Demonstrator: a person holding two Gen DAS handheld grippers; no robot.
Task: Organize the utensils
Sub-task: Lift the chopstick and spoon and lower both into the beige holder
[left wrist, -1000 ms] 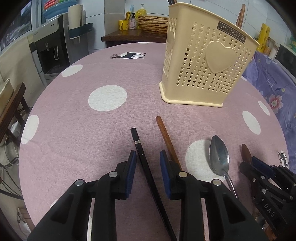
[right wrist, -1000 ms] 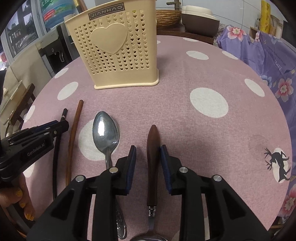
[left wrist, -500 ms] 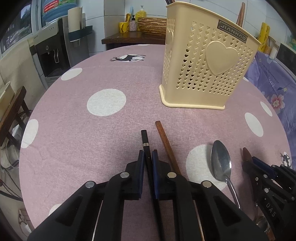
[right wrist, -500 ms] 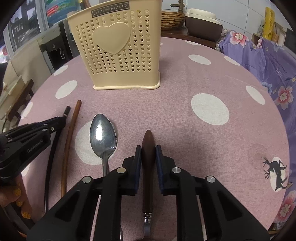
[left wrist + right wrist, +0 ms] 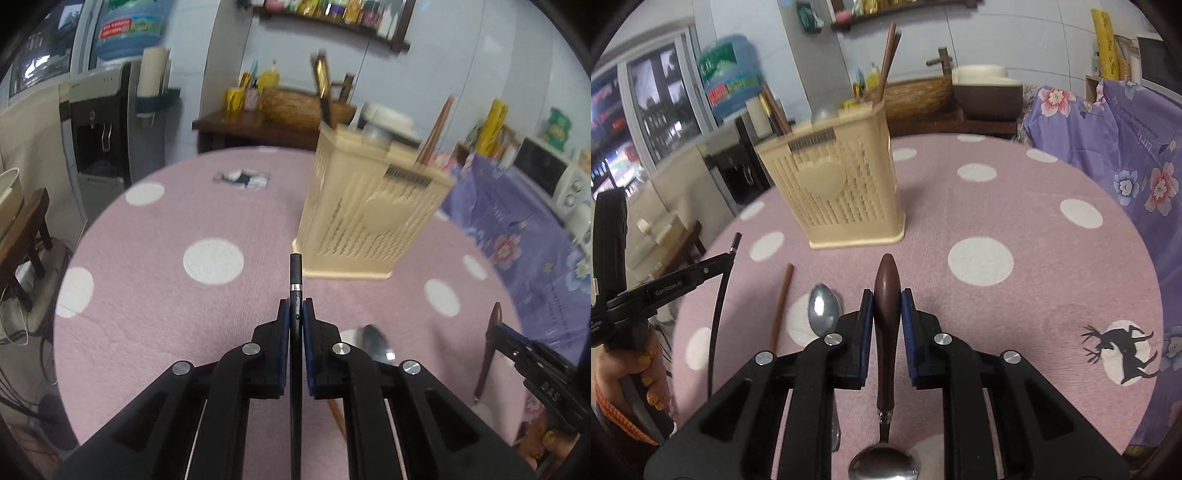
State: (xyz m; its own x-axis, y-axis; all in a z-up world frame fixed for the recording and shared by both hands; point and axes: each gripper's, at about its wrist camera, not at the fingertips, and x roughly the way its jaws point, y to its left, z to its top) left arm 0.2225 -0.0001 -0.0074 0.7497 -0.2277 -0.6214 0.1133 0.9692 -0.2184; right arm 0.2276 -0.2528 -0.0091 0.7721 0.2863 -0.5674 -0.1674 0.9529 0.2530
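Observation:
My left gripper (image 5: 295,310) is shut on a black chopstick (image 5: 296,273), which sticks out forward above the pink dotted tablecloth (image 5: 166,314). My right gripper (image 5: 886,306) is shut on the brown wooden handle of a spoon (image 5: 885,291); its steel bowl (image 5: 882,467) hangs at the bottom edge. Both utensils are clear of the table. The cream perforated utensil holder (image 5: 842,192) (image 5: 365,221) stands ahead with chopsticks in it. A steel spoon (image 5: 823,306) and a brown chopstick (image 5: 781,302) lie on the cloth between the grippers.
In the right wrist view the left gripper (image 5: 683,280) and the hand that holds it (image 5: 646,369) are at the left. A purple floral cloth (image 5: 1126,166) covers something to the right. A water dispenser (image 5: 99,129) and a wooden side table (image 5: 258,125) stand behind the round table.
Both grippers closed, the left on the black chopstick and the right on the wooden spoon handle, then rose with them off the table. Both views tilted up towards the room.

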